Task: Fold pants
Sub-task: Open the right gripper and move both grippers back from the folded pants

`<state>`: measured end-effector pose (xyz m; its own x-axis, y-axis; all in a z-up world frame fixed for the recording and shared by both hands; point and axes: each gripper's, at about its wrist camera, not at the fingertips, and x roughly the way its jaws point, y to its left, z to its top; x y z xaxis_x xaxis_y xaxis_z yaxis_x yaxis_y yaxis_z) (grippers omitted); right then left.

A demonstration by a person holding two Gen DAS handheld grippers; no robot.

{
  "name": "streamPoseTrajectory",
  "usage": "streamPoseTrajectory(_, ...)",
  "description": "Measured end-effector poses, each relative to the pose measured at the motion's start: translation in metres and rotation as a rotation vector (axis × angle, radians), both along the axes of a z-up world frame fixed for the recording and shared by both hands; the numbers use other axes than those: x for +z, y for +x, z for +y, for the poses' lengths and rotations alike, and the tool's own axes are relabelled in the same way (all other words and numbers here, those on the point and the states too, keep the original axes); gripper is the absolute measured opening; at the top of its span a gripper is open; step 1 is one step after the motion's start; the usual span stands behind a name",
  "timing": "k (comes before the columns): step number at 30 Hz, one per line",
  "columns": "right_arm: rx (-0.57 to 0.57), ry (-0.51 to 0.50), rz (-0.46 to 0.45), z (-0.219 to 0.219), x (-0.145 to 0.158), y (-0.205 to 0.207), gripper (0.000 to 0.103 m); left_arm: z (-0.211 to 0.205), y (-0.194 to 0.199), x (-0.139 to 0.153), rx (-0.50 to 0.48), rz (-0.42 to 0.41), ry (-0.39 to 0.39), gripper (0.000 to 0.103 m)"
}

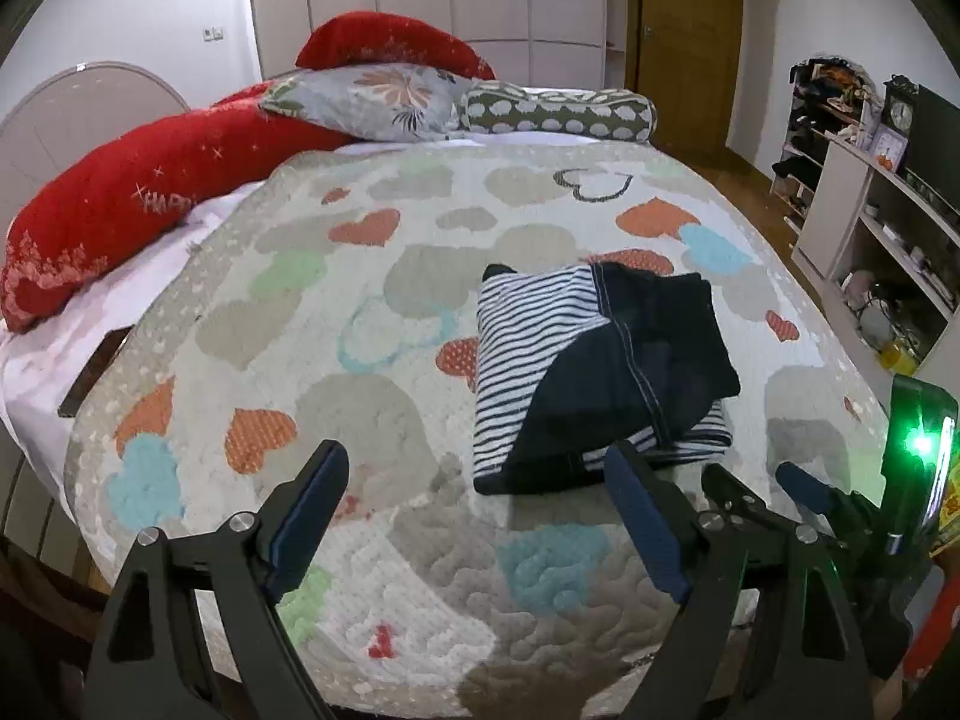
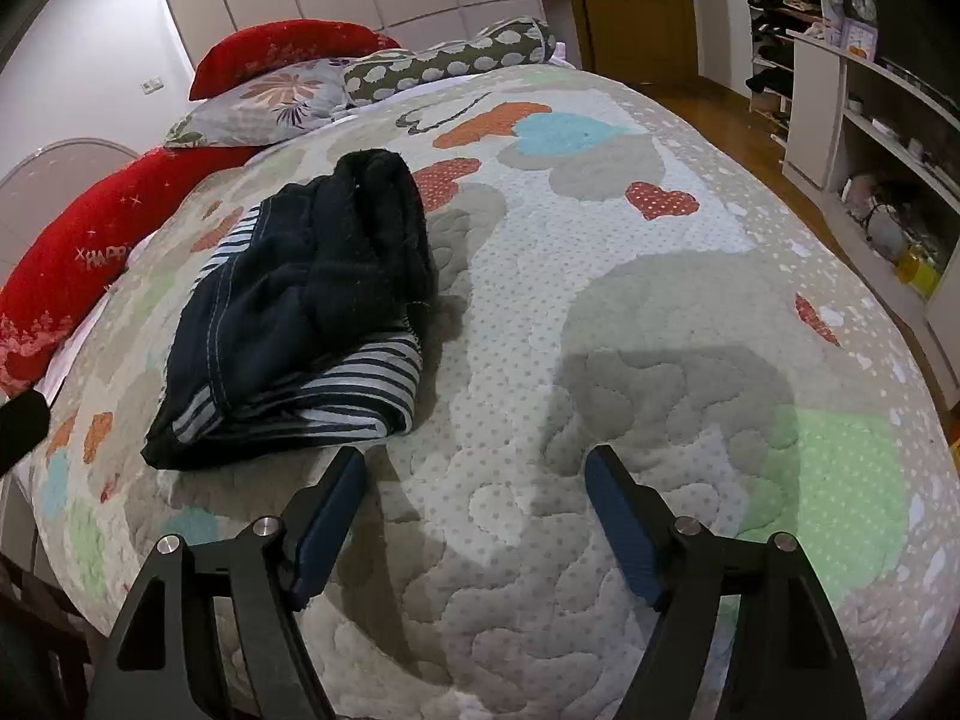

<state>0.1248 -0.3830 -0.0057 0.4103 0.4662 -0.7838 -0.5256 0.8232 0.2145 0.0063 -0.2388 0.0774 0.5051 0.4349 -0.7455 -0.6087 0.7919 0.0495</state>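
Observation:
The pants (image 1: pixel 594 366) are dark navy with striped panels and lie folded in a compact bundle on the heart-patterned quilt (image 1: pixel 372 312). In the right wrist view the pants (image 2: pixel 300 312) lie to the left on the quilt (image 2: pixel 660 330). My left gripper (image 1: pixel 474 480) is open and empty, just short of the bundle's near edge. My right gripper (image 2: pixel 474 480) is open and empty, beside the bundle's near right corner. The right gripper (image 1: pixel 756 486) also shows in the left wrist view, to the right of the left one.
Red pillows (image 1: pixel 120 210), a floral pillow (image 1: pixel 372 99) and a spotted bolster (image 1: pixel 558 111) lie at the head of the bed. A white shelf unit (image 1: pixel 870 228) with clutter stands to the right across a strip of wooden floor (image 2: pixel 720 114). Wardrobe doors and a wooden door stand behind.

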Motion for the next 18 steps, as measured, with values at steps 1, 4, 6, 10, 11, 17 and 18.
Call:
streamPoseTrajectory(1,0.001,0.002,0.000,0.000,0.000,0.000,0.080,0.000,0.000,-0.001,0.001,0.003,-0.003,0.086)
streamPoseTrajectory(4,0.006,-0.002,-0.007,0.000,0.000,-0.001,0.080,0.000,0.000,-0.002,0.002,0.006,-0.015,0.086)
streamPoseTrajectory(6,0.011,-0.008,-0.014,0.001,-0.001,-0.003,0.082,0.001,0.000,-0.003,0.002,0.007,-0.022,0.086)
streamPoseTrajectory(10,0.022,-0.023,-0.033,0.004,-0.001,-0.006,0.083,0.003,0.000,-0.007,0.002,0.014,-0.044,0.086)
streamPoseTrajectory(11,0.023,-0.024,-0.036,0.005,-0.001,-0.007,0.084,0.003,0.001,-0.007,0.002,0.016,-0.050,0.086)
streamPoseTrajectory(17,0.031,-0.033,-0.051,0.007,-0.002,-0.009,0.086,0.006,0.001,-0.011,0.005,0.022,-0.077,0.086)
streamPoseTrajectory(18,0.032,-0.034,-0.053,0.008,-0.002,-0.009,0.087,0.006,0.001,-0.012,0.005,0.023,-0.079,0.086)
